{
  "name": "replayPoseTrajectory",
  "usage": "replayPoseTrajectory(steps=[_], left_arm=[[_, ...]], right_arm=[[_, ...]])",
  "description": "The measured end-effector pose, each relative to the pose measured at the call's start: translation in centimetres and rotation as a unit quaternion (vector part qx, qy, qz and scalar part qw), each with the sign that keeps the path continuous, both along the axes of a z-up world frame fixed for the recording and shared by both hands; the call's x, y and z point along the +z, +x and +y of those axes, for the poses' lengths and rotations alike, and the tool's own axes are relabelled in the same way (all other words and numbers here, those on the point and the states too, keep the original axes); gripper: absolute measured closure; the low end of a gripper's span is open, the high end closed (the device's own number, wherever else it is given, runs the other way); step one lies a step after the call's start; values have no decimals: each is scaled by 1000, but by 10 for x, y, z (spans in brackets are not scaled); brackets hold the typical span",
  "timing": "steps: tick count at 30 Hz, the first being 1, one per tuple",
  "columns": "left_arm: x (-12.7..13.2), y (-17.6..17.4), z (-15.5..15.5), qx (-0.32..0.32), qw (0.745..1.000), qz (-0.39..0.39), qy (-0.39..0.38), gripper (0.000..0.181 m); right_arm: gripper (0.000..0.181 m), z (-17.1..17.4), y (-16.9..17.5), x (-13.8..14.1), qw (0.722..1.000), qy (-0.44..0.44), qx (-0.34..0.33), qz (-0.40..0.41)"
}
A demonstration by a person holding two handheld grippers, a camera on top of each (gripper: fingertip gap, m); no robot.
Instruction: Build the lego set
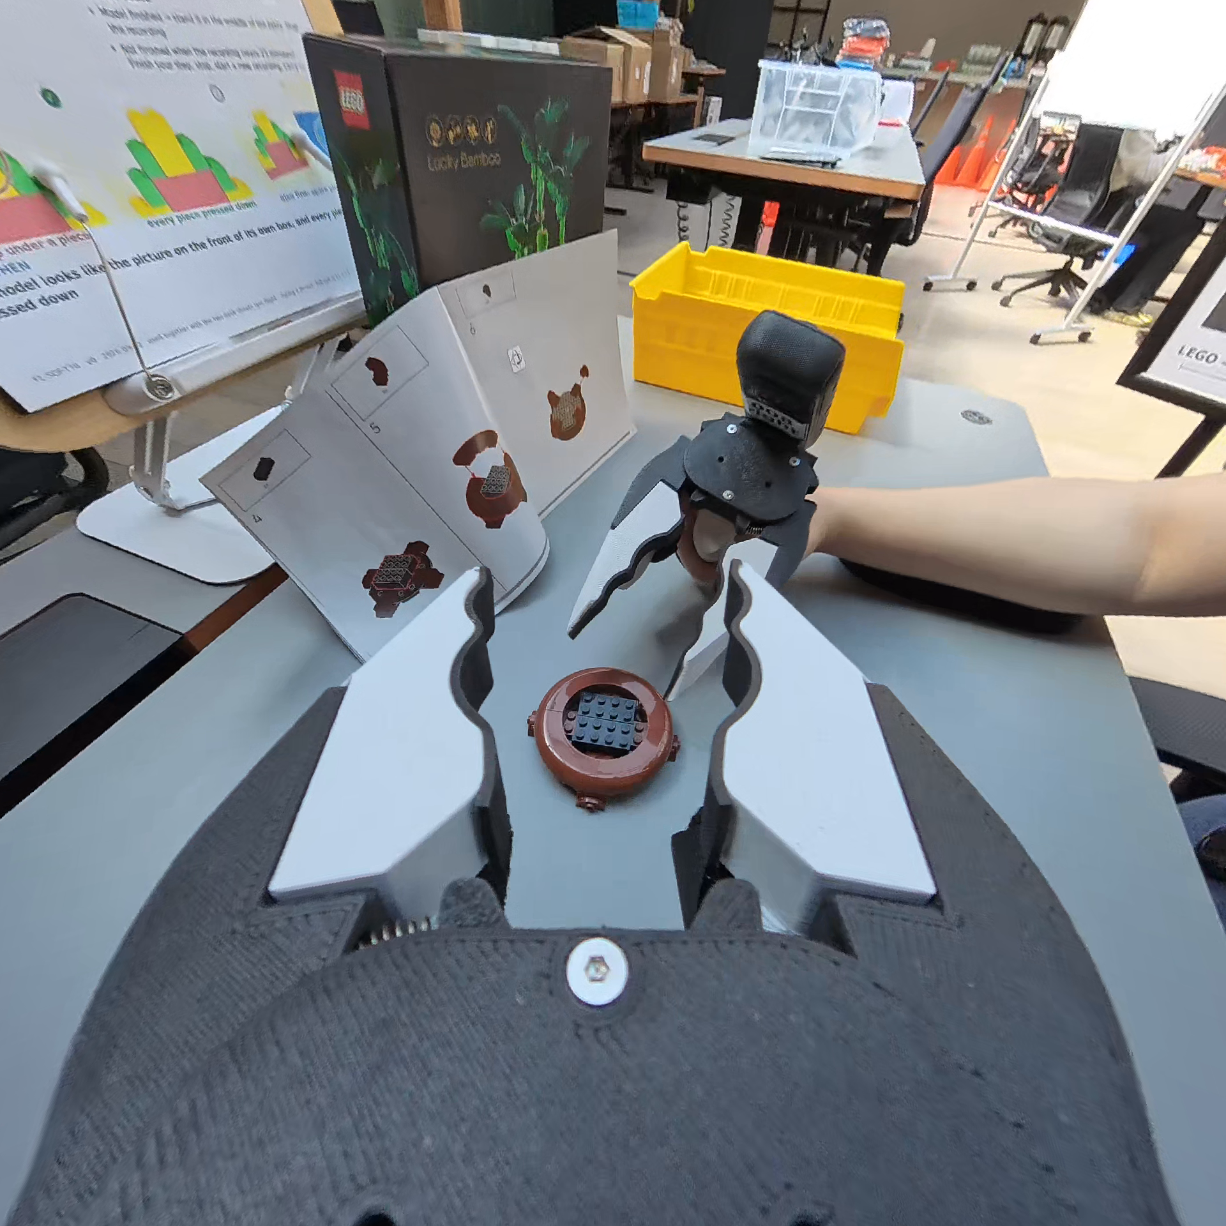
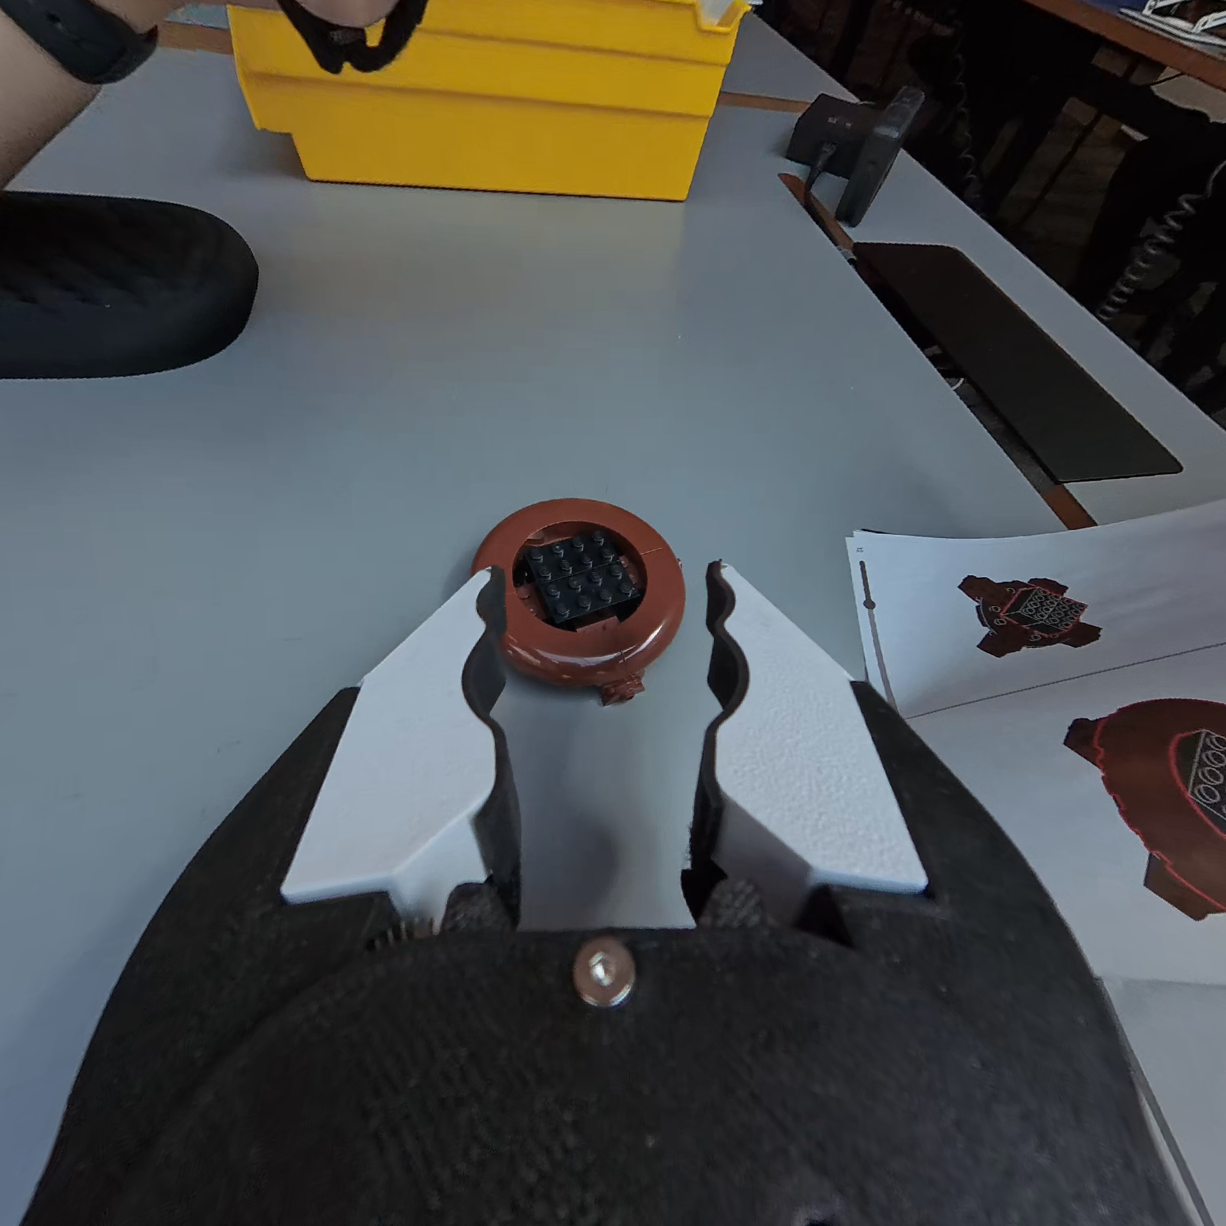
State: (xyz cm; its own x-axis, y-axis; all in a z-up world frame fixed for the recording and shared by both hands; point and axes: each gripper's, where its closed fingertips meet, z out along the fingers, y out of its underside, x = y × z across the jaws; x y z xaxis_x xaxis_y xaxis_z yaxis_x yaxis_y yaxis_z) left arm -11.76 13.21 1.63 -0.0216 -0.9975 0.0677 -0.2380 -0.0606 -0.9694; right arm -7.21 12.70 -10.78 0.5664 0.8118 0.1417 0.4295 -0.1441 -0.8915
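Observation:
The model is a brown ring with black studded bricks inside point(image 1: 604, 730). It lies flat on the grey table point(image 1: 584, 862), between the fingers of my open left gripper point(image 1: 607, 590), which does not touch it. My right gripper point(image 1: 623, 663) comes down from the far right, open, with one fingertip close to the ring's right edge. In the right wrist view the model point(image 2: 577, 653) sits at the tips of the open right gripper point(image 2: 604, 574). The left fingertip point(image 2: 487, 584) overlaps the ring's edge; I cannot tell if it touches.
An open instruction booklet point(image 1: 424, 464) point(image 2: 1061, 730) stands beside the model. A yellow bin point(image 1: 763, 318) point(image 2: 491, 99) is behind it. The set's dark box point(image 1: 464, 166) and a sheet on a stand point(image 1: 133, 199) are at the back left. A black cushion point(image 2: 99, 285) lies under a forearm point(image 1: 995, 537). Left tips to right tips: about 12 cm.

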Motion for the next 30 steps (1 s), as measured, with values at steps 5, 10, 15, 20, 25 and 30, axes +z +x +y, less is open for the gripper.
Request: replayPoseTrajectory(steps=[5, 10, 15, 20, 25, 30], left_arm=[[12, -29, -18, 45, 997, -66, -22, 110], [-9, -59, -11, 108, 990, -88, -33, 112], [-19, -69, -4, 128, 982, -125, -62, 107], [-26, -57, -14, 94, 987, -98, -84, 120], [-38, -52, -13, 105, 990, -82, -48, 118], [-39, -59, 0, 116, 982, -119, -88, 115]], right_arm=[[116, 0, -6, 3, 1000, 20, 1, -2], [113, -4, -17, 6, 999, 39, 11, -11], [113, -7, -19, 12, 998, 53, 16, -5], [114, -4, -15, 14, 998, 61, 9, -10], [114, -4, -14, 15, 998, 62, 10, -5], [114, -4, -15, 14, 997, 67, 10, -19]])
